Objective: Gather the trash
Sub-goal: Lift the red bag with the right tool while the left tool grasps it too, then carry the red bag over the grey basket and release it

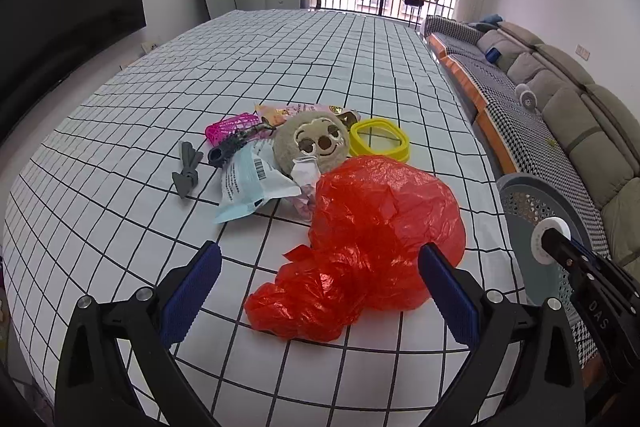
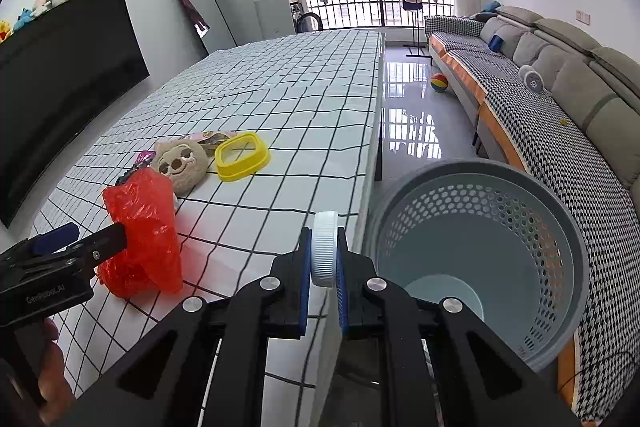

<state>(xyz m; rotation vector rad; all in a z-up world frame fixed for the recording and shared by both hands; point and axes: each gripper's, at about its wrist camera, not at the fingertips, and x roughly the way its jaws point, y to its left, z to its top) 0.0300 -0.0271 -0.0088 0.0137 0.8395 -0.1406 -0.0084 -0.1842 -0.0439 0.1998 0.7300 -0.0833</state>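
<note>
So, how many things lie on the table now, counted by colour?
Red: 1, plastic bag
Yellow: 1, square frame
Pink: 2, mesh piece, snack packet
Grey or black: 2, arrow-shaped piece, dark clip
Beige: 1, plush toy
Light blue and white: 1, pouch
Total: 8

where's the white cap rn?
In the right wrist view, the white cap is clamped on edge in the right gripper, at the table's right edge, just left of the grey perforated basket.
</note>
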